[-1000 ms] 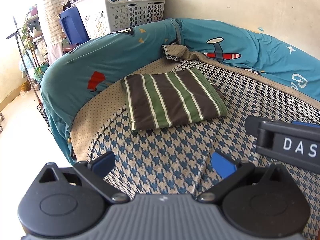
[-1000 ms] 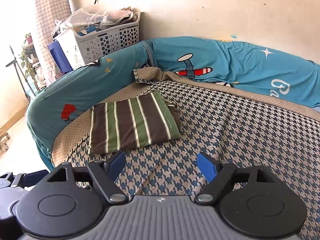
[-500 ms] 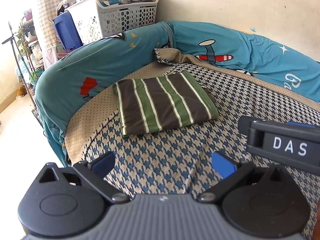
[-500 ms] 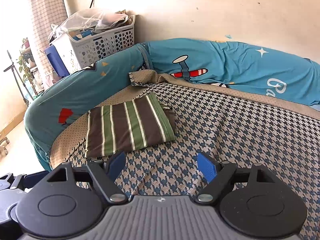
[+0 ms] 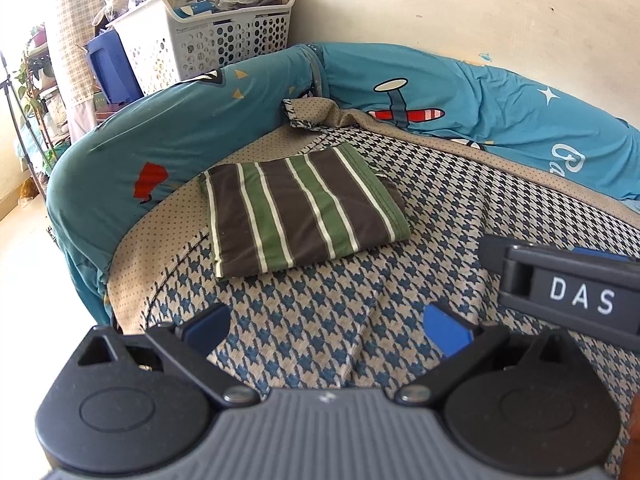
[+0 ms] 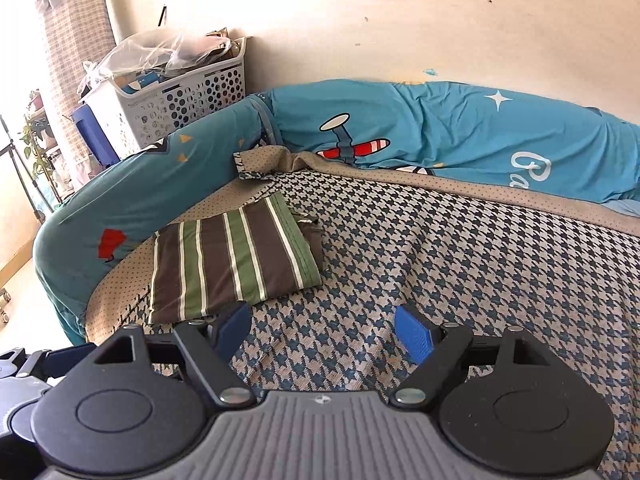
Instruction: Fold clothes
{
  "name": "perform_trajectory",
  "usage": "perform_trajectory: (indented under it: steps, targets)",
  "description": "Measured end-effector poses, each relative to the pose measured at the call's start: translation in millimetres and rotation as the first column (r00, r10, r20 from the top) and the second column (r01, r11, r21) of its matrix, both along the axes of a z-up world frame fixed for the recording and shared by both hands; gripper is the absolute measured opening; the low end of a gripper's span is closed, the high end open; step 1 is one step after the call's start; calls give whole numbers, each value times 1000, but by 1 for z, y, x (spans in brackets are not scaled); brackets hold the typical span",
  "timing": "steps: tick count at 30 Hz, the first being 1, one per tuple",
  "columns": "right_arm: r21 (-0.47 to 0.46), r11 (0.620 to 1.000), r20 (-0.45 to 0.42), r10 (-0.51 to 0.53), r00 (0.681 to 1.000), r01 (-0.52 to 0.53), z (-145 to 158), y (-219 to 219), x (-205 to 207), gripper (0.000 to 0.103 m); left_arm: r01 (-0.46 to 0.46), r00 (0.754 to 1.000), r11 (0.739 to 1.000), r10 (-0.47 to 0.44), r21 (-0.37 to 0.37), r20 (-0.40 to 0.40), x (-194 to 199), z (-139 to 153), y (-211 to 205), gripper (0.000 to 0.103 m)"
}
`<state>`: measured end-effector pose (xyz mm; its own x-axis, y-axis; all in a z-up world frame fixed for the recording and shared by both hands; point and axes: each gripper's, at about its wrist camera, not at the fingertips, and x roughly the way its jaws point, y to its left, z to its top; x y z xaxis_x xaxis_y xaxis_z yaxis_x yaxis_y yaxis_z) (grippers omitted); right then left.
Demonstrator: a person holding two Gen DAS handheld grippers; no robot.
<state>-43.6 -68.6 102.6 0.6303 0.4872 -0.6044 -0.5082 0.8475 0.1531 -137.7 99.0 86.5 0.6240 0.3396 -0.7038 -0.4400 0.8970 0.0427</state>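
Left claw (image 5: 326,326): jaws spread wide, nothing between the blue pads, poised above the houndstooth blanket (image 5: 360,300). Right claw (image 6: 324,328): likewise wide and empty, poised over the same blanket, its left pad close to the near edge of the folded garment (image 6: 232,258). Over the last second both wrist views have shifted only slightly; the garment sits a little lower and nearer in each frame, and neither claw has closed or touched cloth. The garment's outline is unchanged across that interval. Judgement: the fold on this piece appears complete and the claws are clear of it; whether a further item awaits cannot be told, as no loose clothing shows on the bed. The garment lies flat on the blanket toward the bed's left corner, near the teal bolster (image 5: 160,136) but apart from it. It is a neat, roughly rectangular stack of soft knit cloth, brown with green bands and thin cream stripes, with a darker under-layer protruding at its right edge. The blanket is a coarse woven blue-and-beige houndstooth with a dotted tan border, mildly creased near the claws. The bolster covering is smooth printed cotton bearing an aeroplane motif. Behind it stands a rigid, perforated white plastic laundry basket (image 5: 224,40), heaped with bagged items.
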Motion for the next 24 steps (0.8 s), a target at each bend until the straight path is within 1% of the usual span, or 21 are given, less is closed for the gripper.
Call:
perform_trajectory:
  steps: [8,14,19,24]
  targets:
    - [-4,996,-12,-86,996,86,-5,-33,17,79,57,998,996,-56,71,-4,18,-1,-20,103]
    - [-1,991,-31,-135,990,136,-11,-57,28,79,113,994,989,-113,96,-10,39,0,-31,103]
    - [-5,984,-24,-176,984,176,-11,-76,33,80,165,986,976,-162,143,-31,60,1,-45,103]
    - [26,969,-8,-244,970,244,-8,-106,42,80,215,977,960,-211,180,-42,82,3,-67,103]
